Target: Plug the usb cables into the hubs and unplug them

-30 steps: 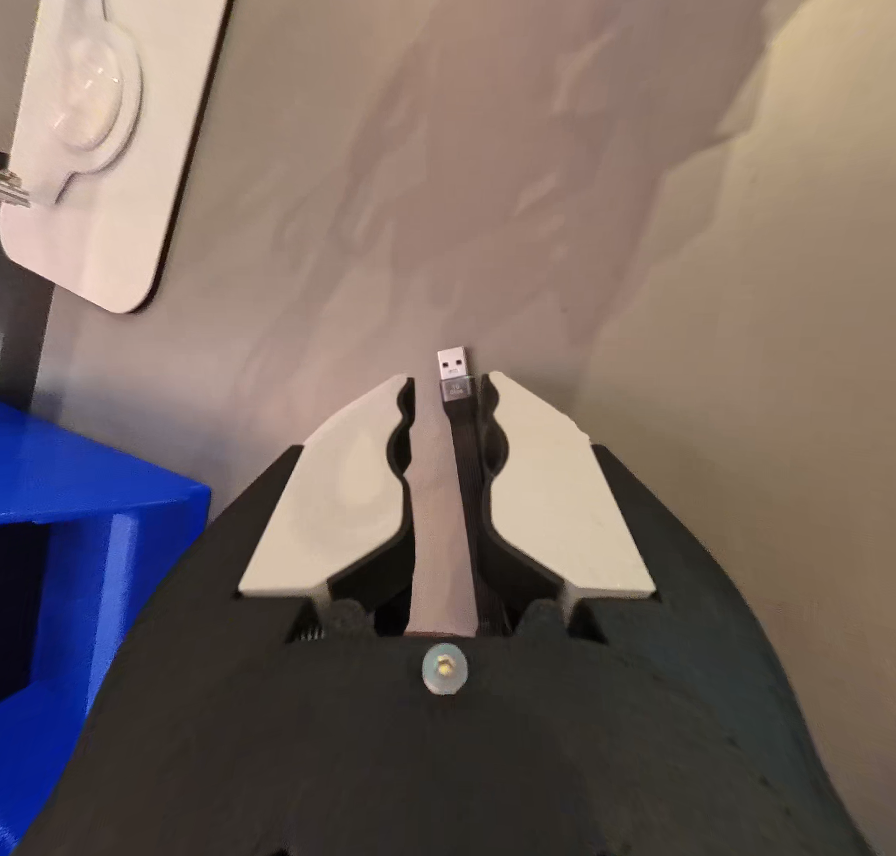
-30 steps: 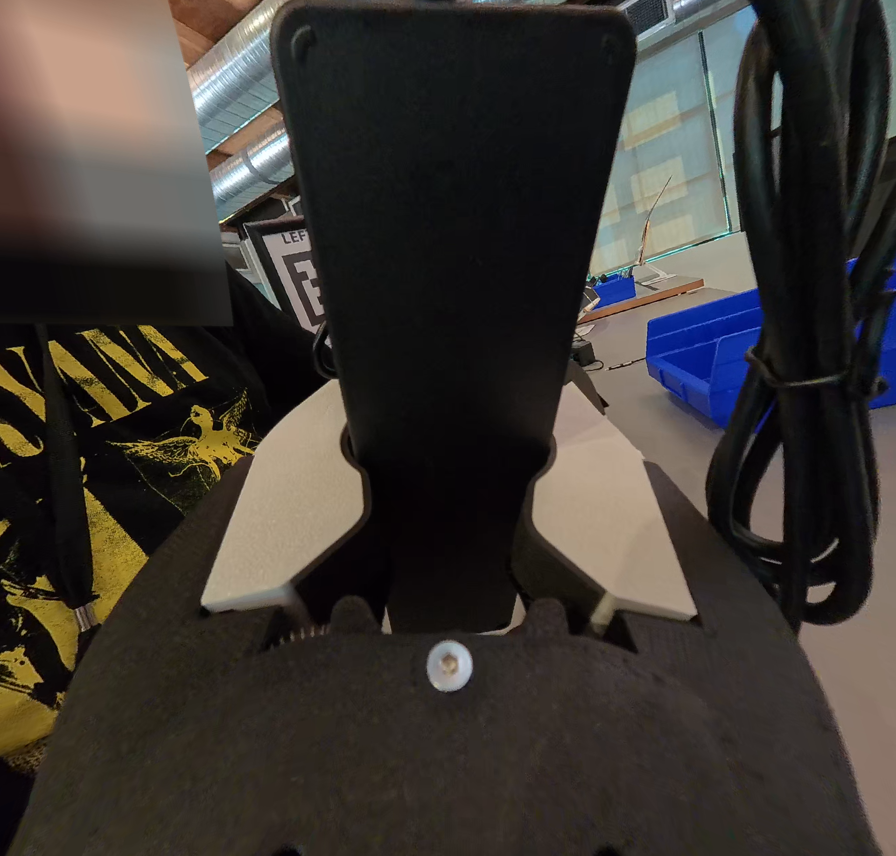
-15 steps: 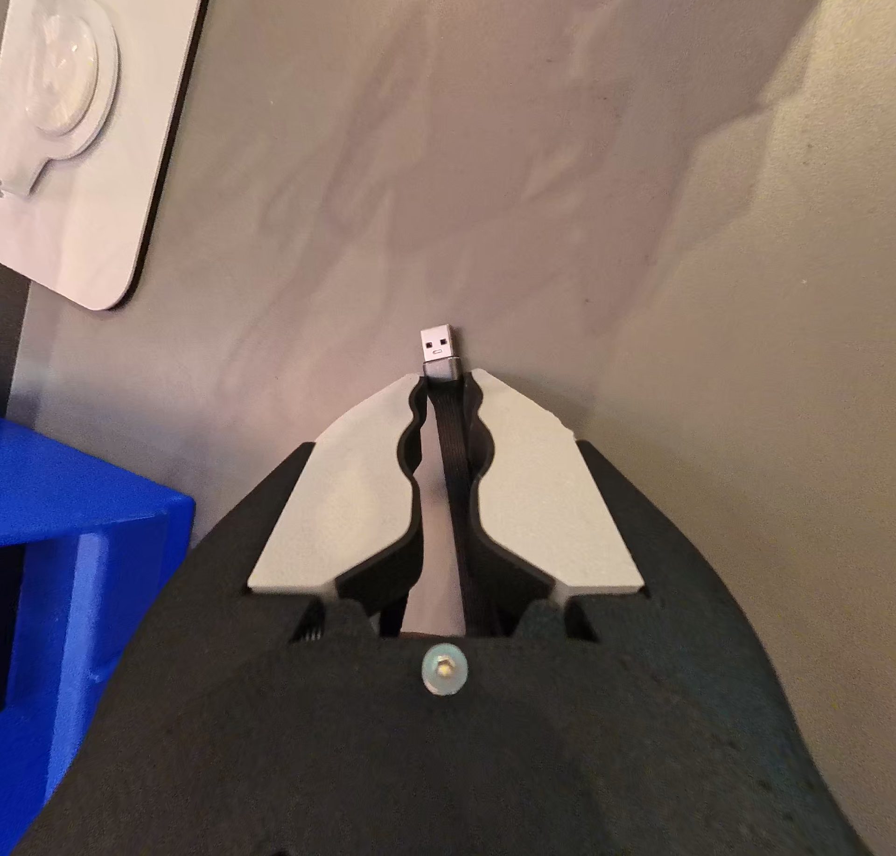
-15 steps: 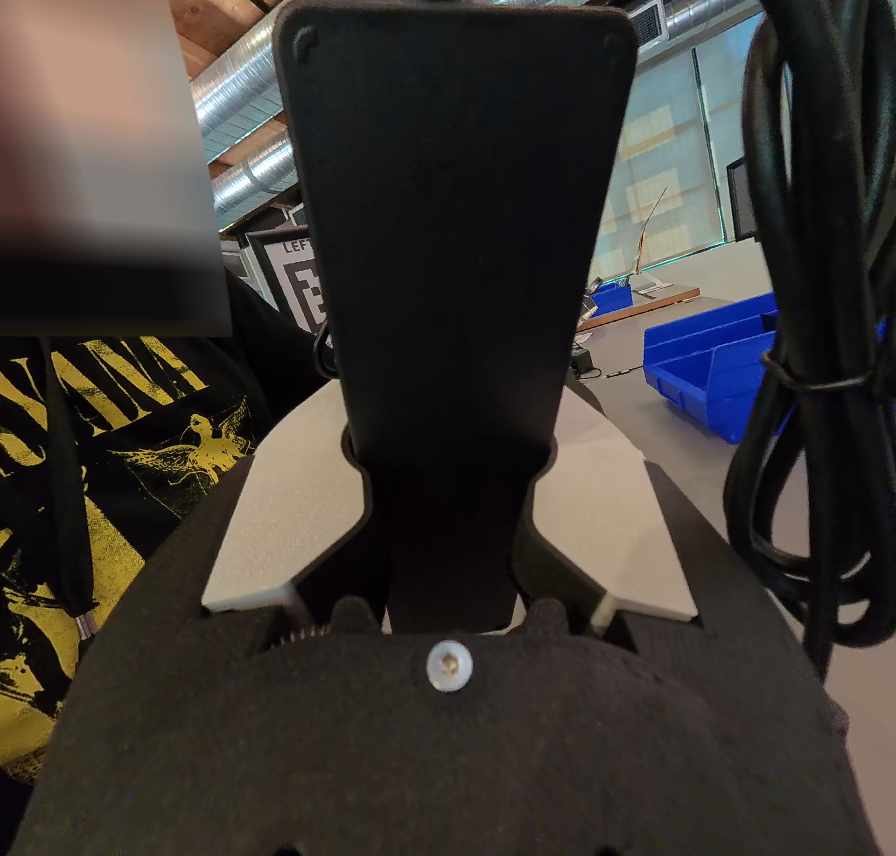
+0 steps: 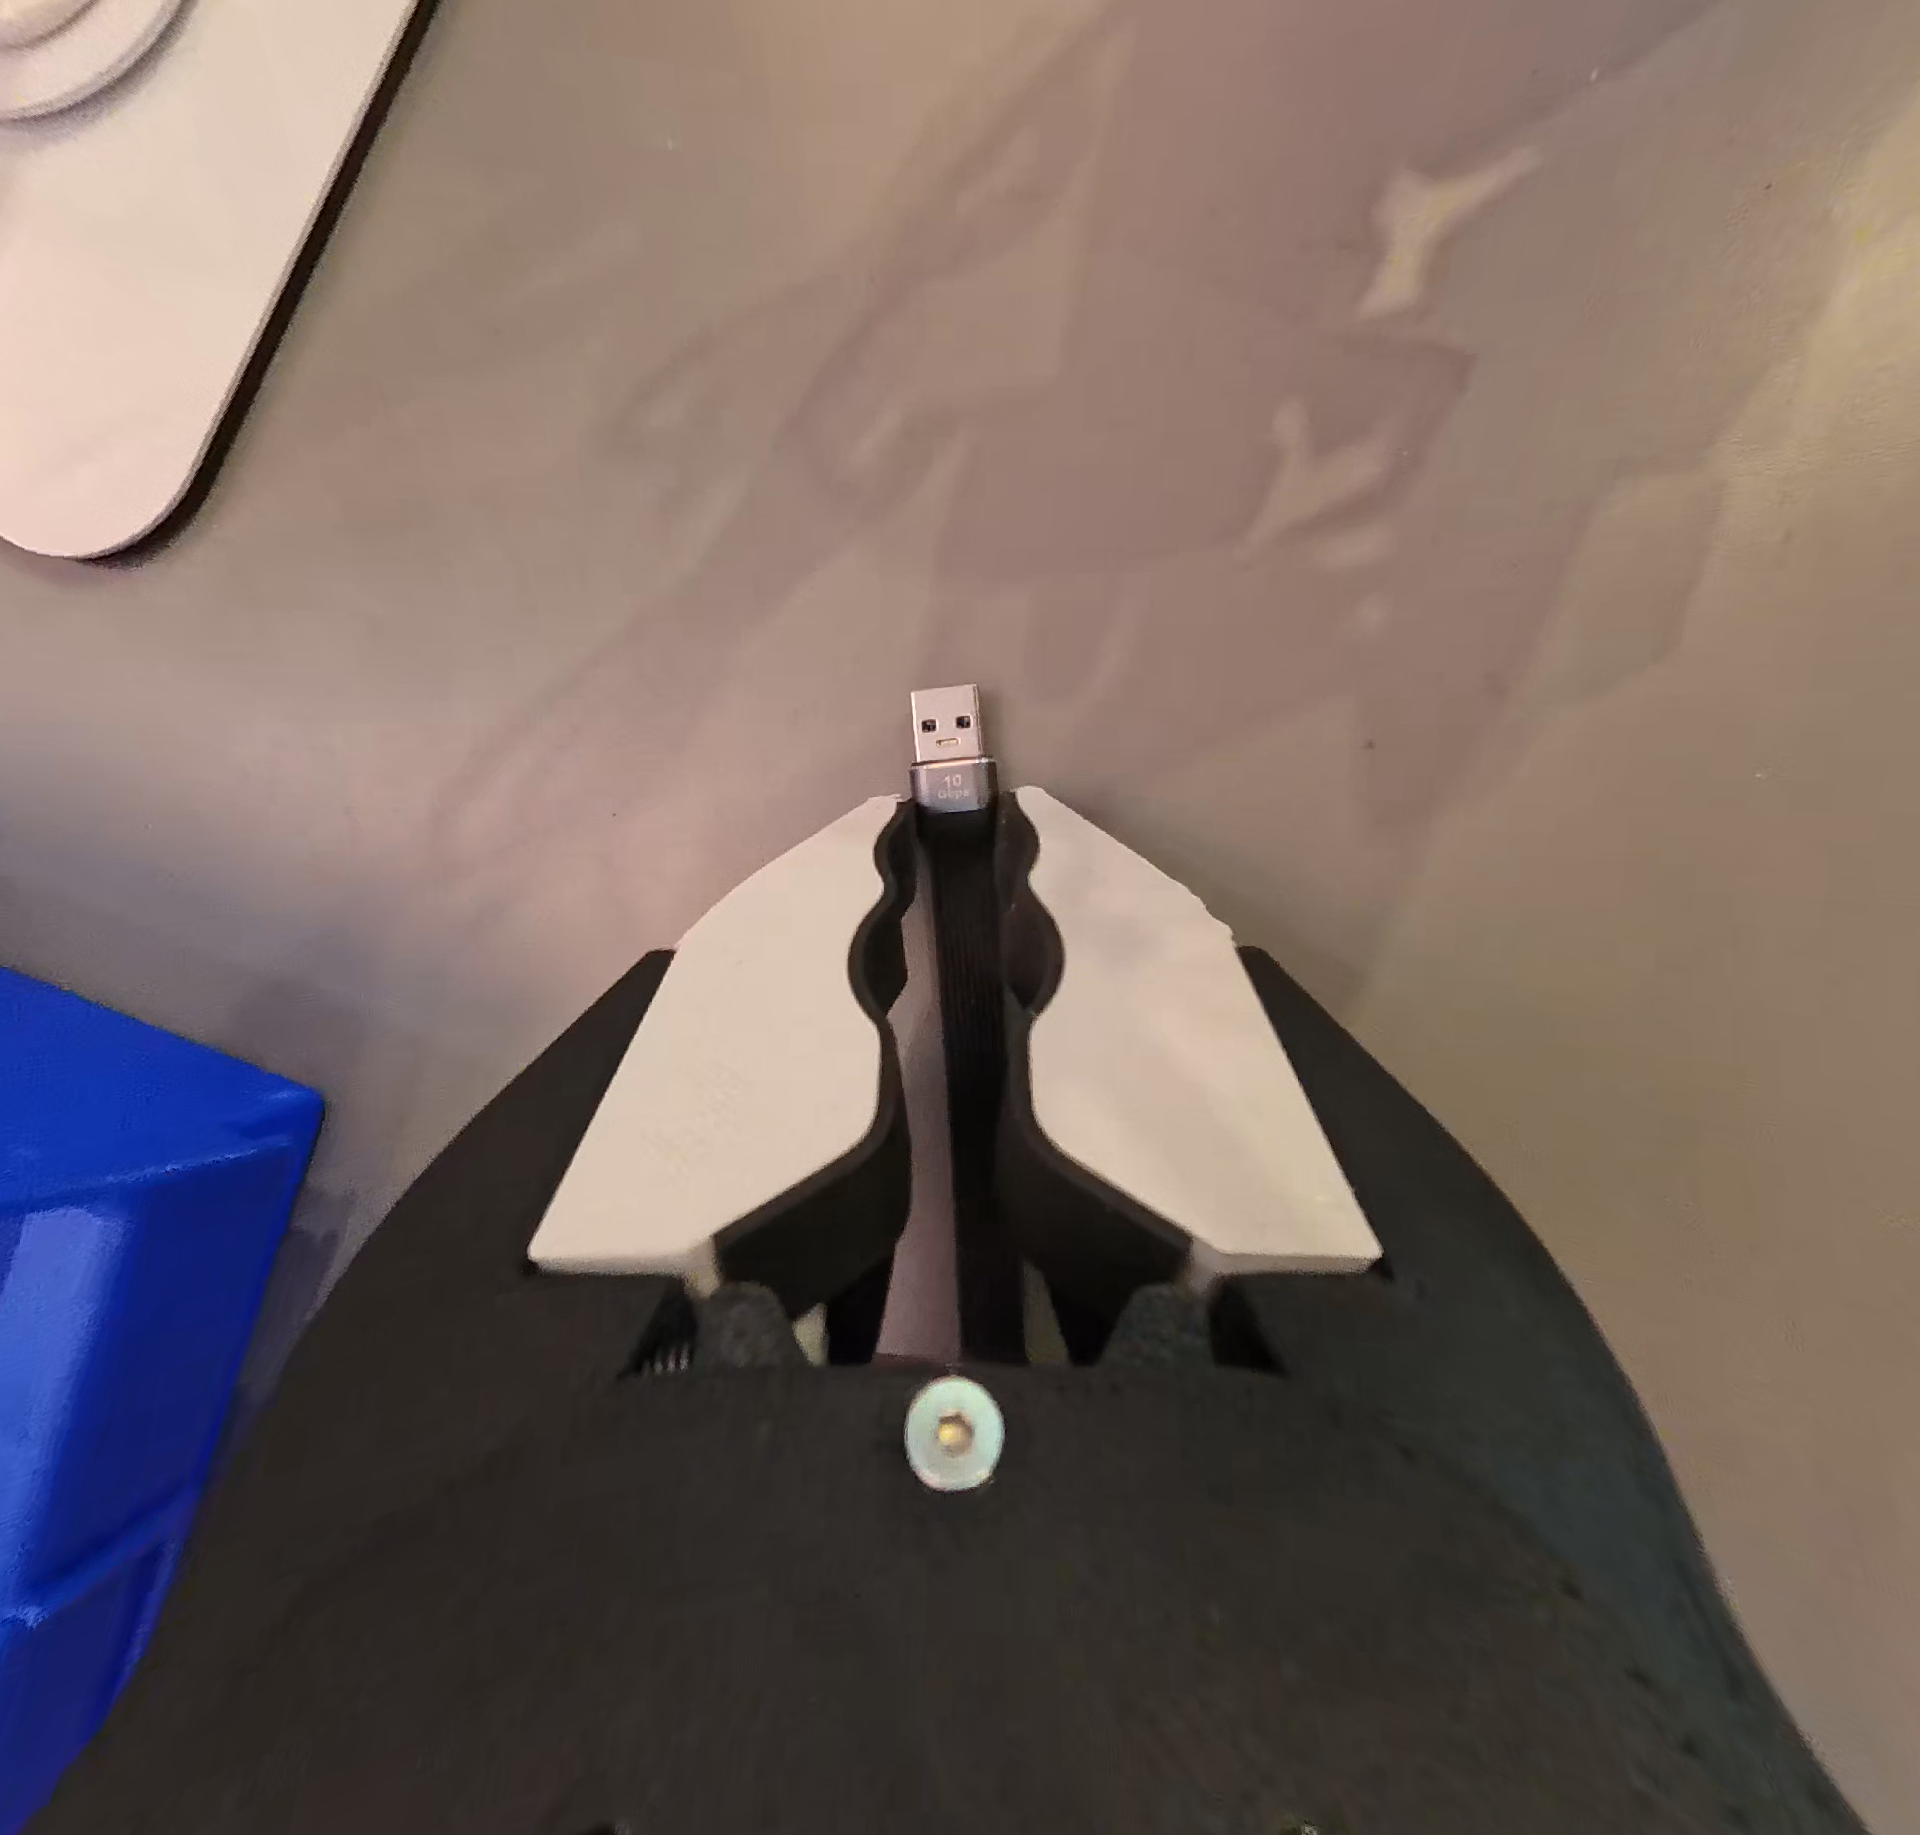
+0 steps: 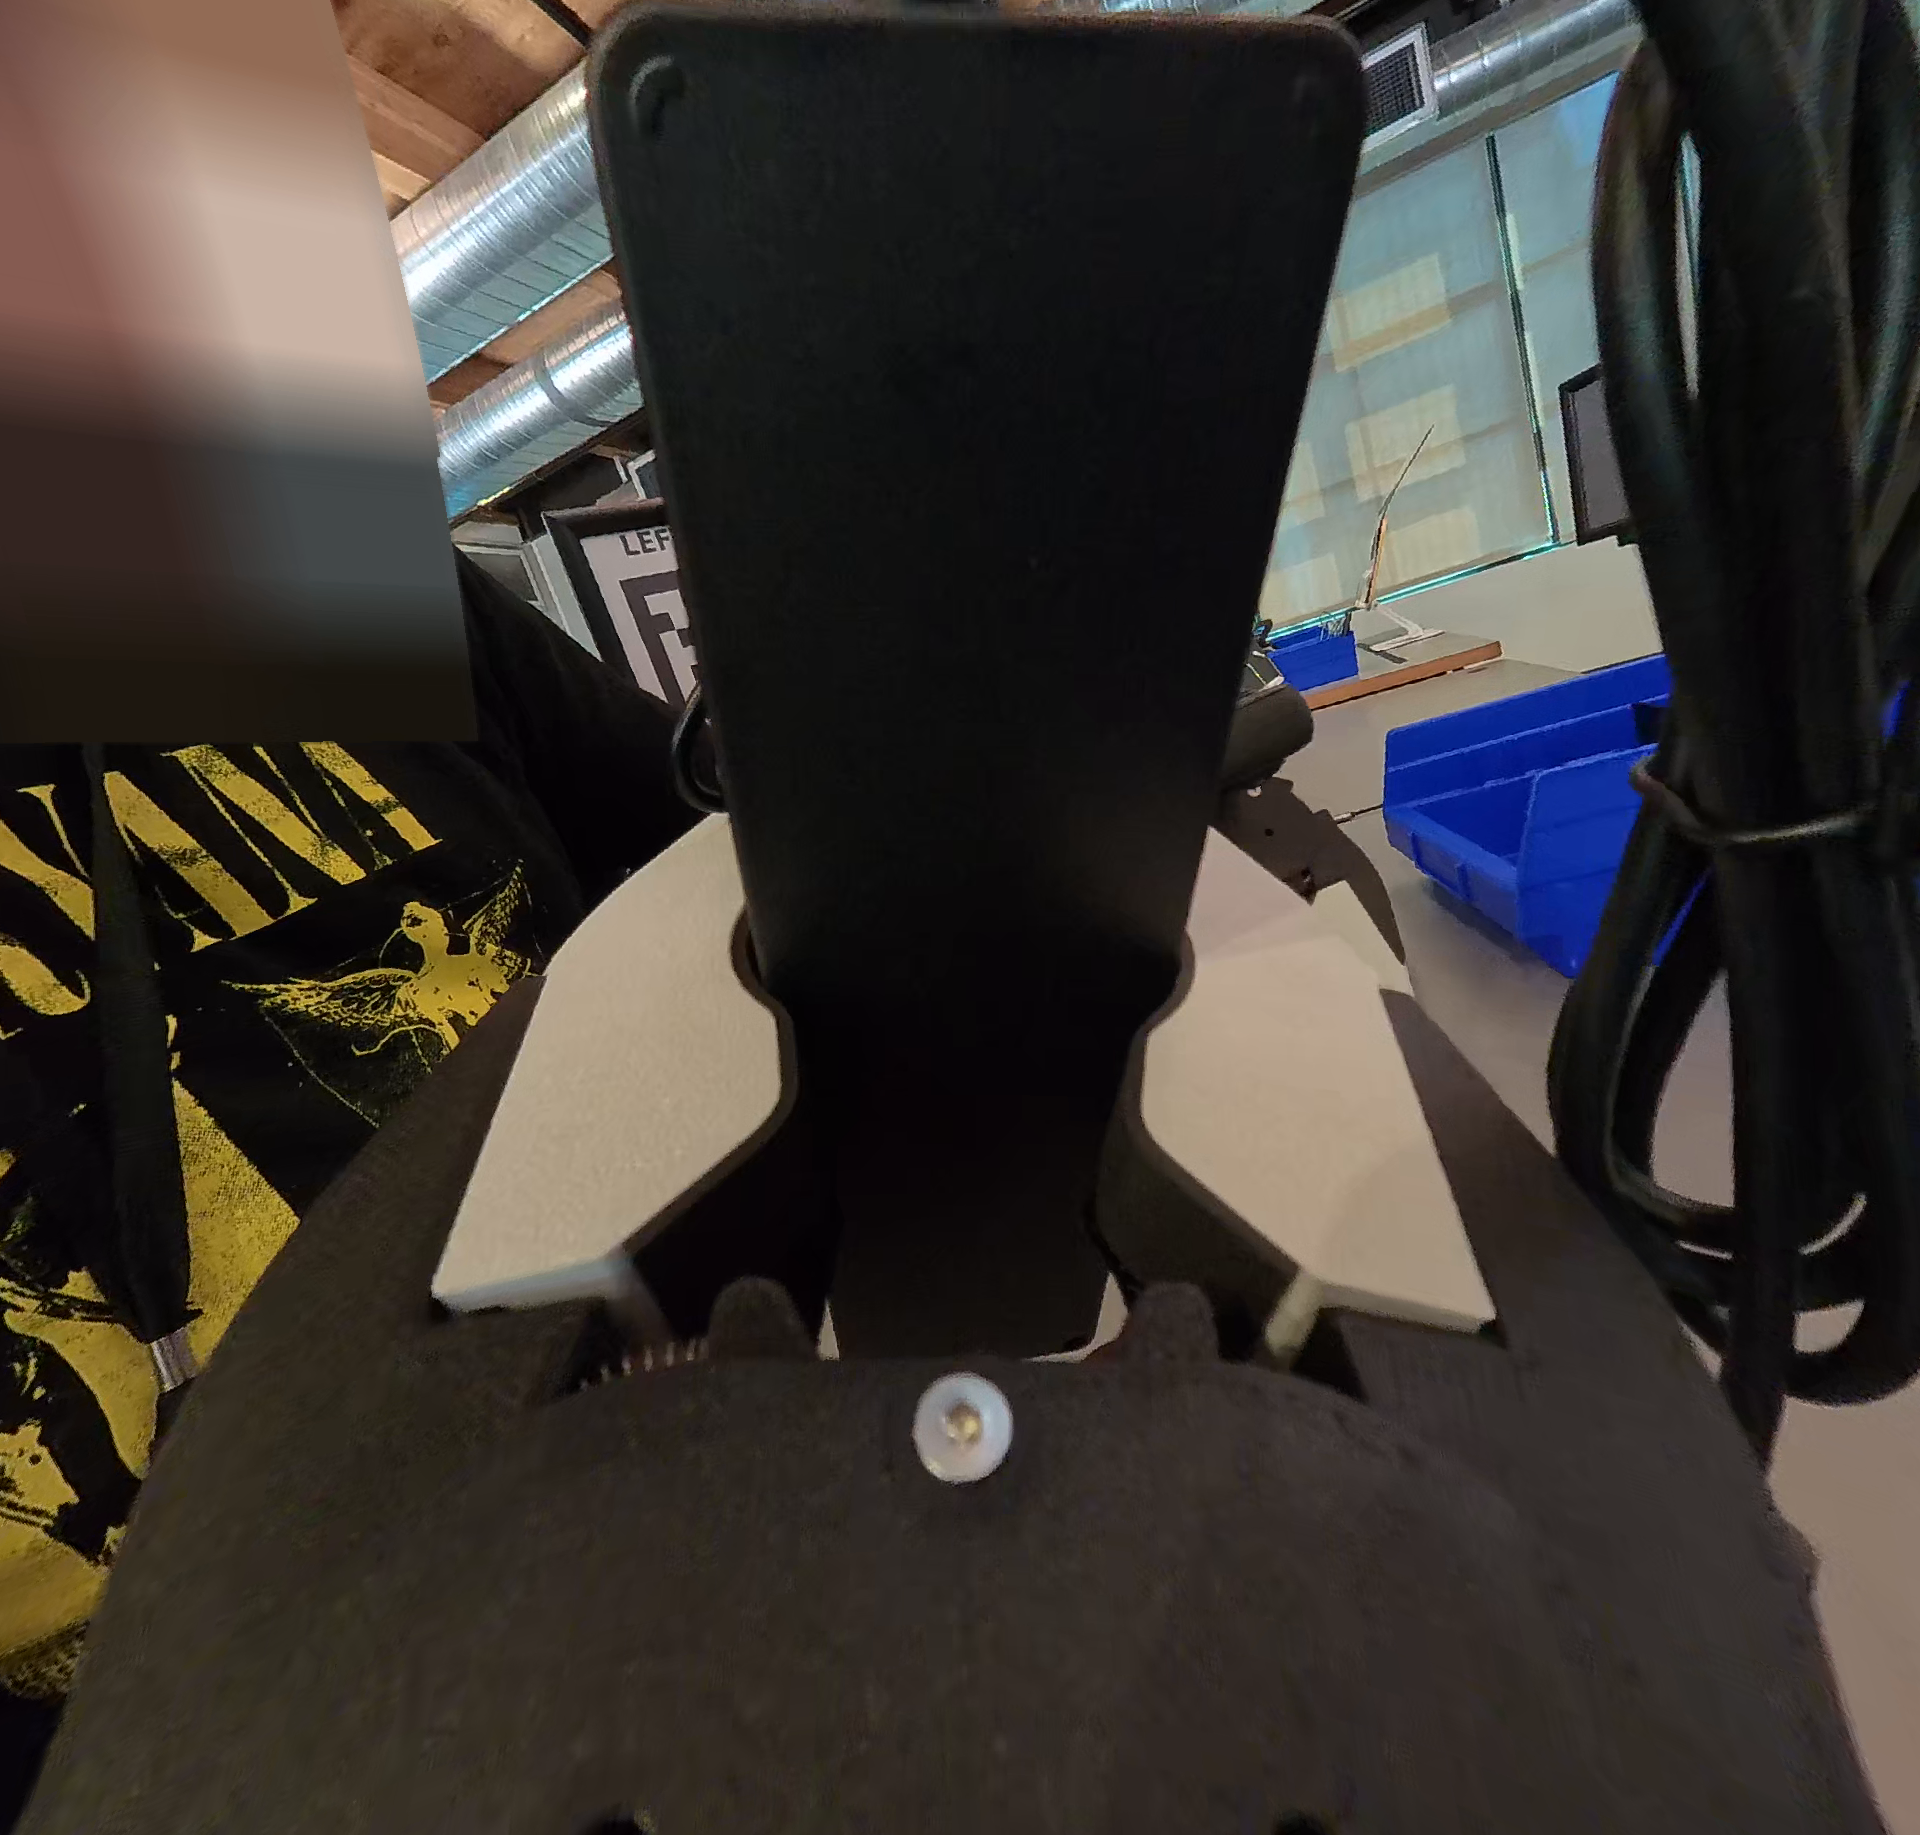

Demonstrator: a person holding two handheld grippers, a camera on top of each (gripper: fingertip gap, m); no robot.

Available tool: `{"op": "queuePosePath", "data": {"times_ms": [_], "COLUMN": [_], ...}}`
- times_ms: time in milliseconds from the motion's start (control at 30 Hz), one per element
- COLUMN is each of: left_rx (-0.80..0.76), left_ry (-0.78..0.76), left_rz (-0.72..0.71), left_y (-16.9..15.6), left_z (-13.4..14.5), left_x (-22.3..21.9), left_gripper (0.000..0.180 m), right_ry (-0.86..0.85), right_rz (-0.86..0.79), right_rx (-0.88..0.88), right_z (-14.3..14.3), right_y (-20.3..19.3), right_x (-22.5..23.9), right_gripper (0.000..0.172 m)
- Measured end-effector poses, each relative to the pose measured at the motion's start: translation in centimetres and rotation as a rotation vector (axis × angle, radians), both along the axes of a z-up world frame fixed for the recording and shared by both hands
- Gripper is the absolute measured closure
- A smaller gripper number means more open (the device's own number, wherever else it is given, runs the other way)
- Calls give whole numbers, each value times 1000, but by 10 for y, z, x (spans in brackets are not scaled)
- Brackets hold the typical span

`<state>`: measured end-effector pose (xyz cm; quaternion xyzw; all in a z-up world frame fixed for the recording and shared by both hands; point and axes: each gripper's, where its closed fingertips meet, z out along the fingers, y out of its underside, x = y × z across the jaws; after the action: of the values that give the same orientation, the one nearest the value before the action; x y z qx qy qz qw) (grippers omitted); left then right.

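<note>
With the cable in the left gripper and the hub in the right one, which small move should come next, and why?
Probably lift the left gripper off the grey table and turn it toward the black hub. Its fingers pinch the flat black USB cable just behind the silver plug, which sticks out free in front. The right gripper holds the hub upright, but no port is visible yet.

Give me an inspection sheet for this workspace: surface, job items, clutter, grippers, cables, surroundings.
Surface: grey tabletop, bare where visible.
Job's things: flat black usb cable with silver plug; black hub, ports not visible.
Clutter: blue bin at left; white board at the top left corner; blue bins.
Grippers: left gripper shut on the usb cable behind its plug; right gripper holds the hub upright.
Cables: bundled black cord hanging at right.
Surroundings: ceiling ducts, windows, a person's black and yellow shirt.
</note>
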<state>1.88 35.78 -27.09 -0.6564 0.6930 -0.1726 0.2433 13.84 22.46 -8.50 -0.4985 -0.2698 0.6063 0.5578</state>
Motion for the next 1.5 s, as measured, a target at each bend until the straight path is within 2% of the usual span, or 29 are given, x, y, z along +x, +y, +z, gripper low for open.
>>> {"op": "queuePosePath", "data": {"times_ms": [133, 233, 467, 633, 767, 867, 1033, 1500], "left_rx": [0, -8, -32, -44, -5, 23, -27, -89], "left_ry": [-40, -76, -184, -256, -247, -227, -217, -108], "left_rz": [14, -10, -113, -203, -284, -321, -355, -309], "left_y": [-1, -14, -69, -116, -143, -153, -164, -164], "left_z": [1, 11, 72, 114, 131, 136, 137, 133], "left_x": [0, 5, 40, 68, 83, 93, 101, 98], "left_gripper": [165, 166, 166, 166, 166, 166, 166, 167], "right_ry": [7, 15, -10, -107, -205, -252, -266, -82], "right_rz": [-9, -13, -17, -18, -18, -9, 14, 78], "right_rx": [-10, -13, -25, 47, 117, 143, 126, 97], "right_z": [-2, -2, -10, -14, -15, -17, -22, -8], "right_y": [3, 4, 8, 0, -9, -13, -13, -15], "right_x": [3, 6, 2, -13, -26, -33, -39, -31], "right_gripper": [105, 105, 105, 105, 105, 105, 105, 105]}}
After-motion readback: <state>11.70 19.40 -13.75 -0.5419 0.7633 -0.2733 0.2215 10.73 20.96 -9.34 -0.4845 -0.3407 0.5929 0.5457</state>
